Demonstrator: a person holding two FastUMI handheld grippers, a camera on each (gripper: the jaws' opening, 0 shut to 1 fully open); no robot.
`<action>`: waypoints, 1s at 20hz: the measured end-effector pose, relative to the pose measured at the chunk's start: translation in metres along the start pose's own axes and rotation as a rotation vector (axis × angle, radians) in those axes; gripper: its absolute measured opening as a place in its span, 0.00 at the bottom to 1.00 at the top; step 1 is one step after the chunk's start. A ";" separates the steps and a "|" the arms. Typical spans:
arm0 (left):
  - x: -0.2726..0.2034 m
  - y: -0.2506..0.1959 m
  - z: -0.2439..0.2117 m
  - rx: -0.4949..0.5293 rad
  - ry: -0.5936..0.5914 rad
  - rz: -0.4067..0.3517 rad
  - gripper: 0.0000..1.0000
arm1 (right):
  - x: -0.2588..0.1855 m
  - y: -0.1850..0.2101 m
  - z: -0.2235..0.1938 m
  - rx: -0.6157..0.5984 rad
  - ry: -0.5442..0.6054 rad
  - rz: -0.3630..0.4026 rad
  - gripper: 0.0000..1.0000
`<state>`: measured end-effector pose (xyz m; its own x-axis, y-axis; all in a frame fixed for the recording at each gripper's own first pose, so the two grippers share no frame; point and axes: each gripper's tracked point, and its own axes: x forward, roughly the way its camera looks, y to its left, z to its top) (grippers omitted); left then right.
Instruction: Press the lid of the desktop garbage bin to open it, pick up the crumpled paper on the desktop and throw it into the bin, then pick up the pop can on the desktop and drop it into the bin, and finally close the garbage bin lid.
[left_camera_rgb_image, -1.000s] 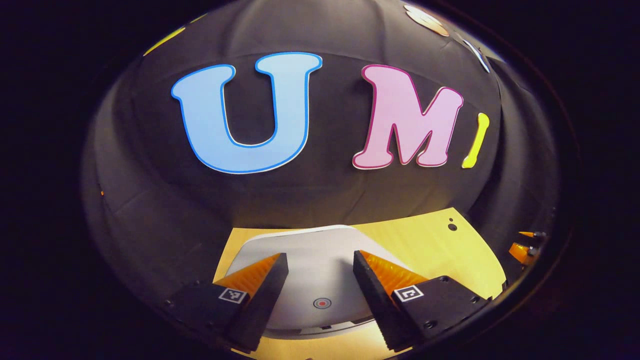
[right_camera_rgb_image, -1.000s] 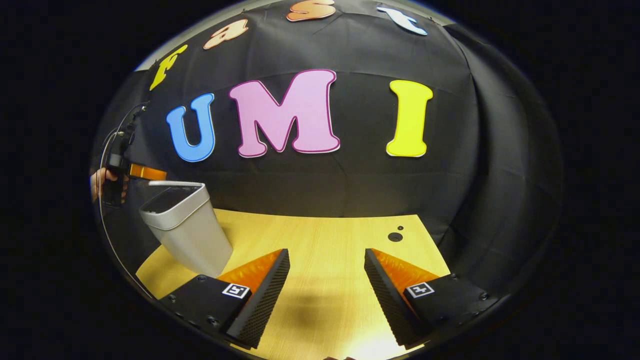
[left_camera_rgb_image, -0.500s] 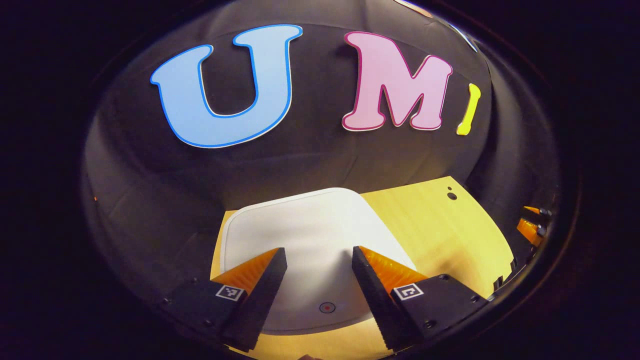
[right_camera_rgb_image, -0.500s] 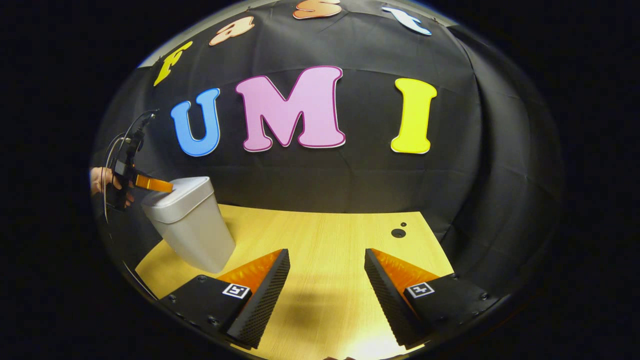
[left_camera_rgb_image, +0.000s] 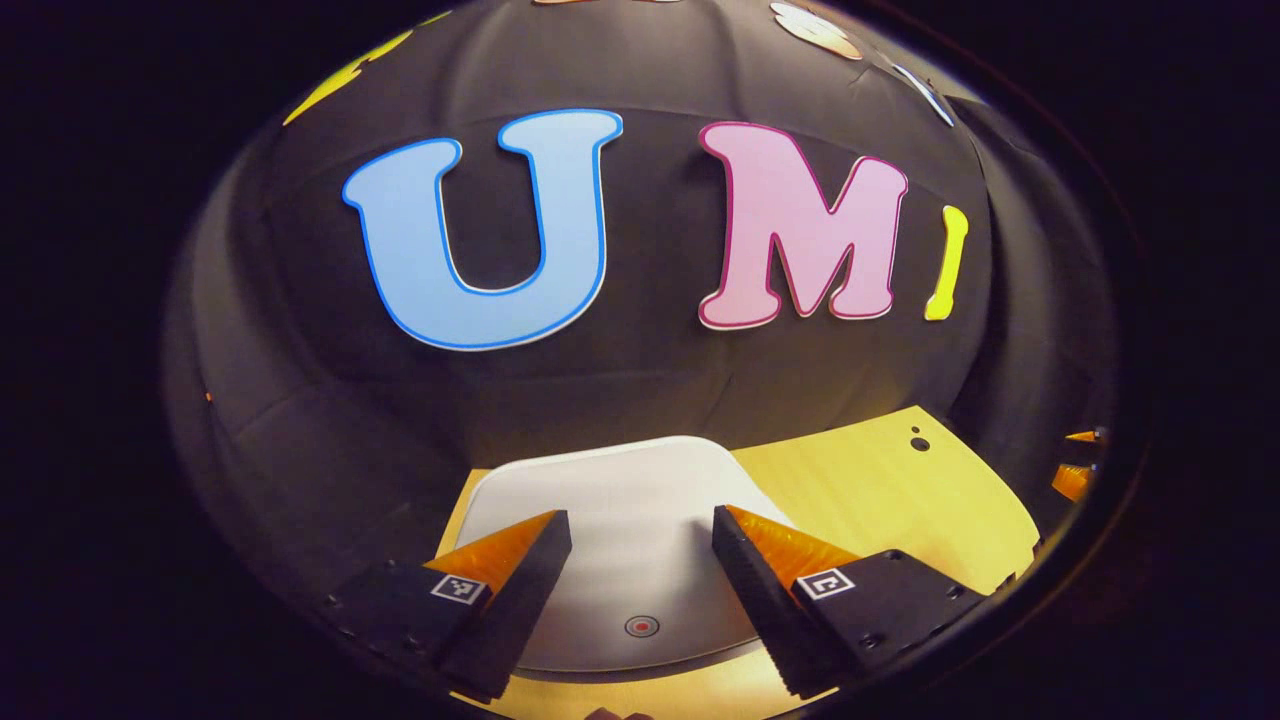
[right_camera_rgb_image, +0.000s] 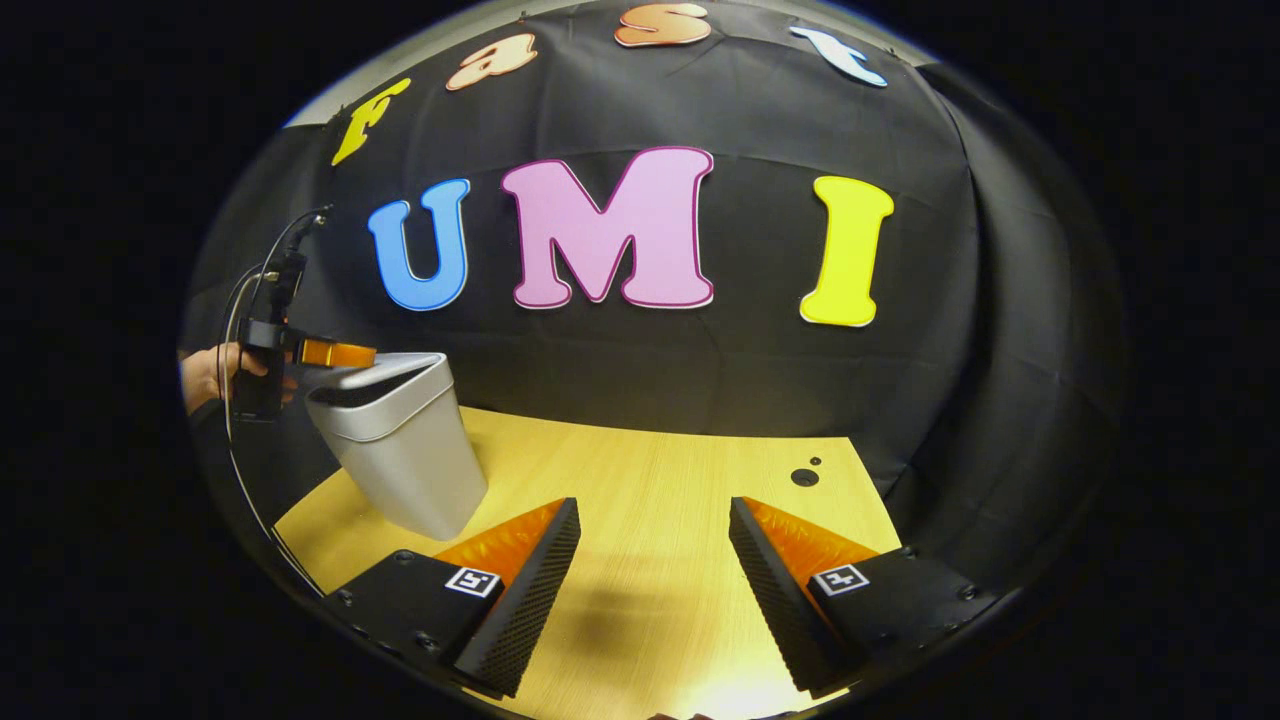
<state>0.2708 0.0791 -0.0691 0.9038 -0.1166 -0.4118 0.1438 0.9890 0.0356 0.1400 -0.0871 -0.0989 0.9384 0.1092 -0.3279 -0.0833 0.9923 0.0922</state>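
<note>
Left gripper view: left gripper (left_camera_rgb_image: 640, 520) fingers apart, over the white lid (left_camera_rgb_image: 620, 500) of the bin at 6 o'clock, desk (left_camera_rgb_image: 880, 490) at 4 o'clock; right gripper view: right gripper (right_camera_rgb_image: 655, 510) fingers apart above bare desk, bin (right_camera_rgb_image: 400, 450) at 9 o'clock, lid slightly raised.

- Left gripper (left_camera_rgb_image: 640, 535): fingers spread apart, gripping nothing; seen far left in the right gripper view, held by a hand (right_camera_rgb_image: 205, 372).
- Right gripper (right_camera_rgb_image: 655, 540): fingers spread apart, gripping nothing.
</note>
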 end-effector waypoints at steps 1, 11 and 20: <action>0.000 0.006 0.008 0.011 -0.019 0.019 0.98 | -0.002 0.001 0.000 -0.001 -0.002 0.003 0.97; -0.015 0.007 -0.021 -0.005 0.111 0.030 0.99 | -0.011 -0.001 -0.002 -0.010 -0.010 0.016 0.97; -0.021 -0.010 -0.063 -0.025 0.248 -0.023 0.99 | -0.002 0.007 -0.002 -0.005 -0.015 0.044 0.97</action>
<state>0.2249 0.0769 -0.1180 0.7734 -0.1159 -0.6233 0.1504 0.9886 0.0028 0.1364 -0.0802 -0.0994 0.9386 0.1521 -0.3097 -0.1263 0.9868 0.1018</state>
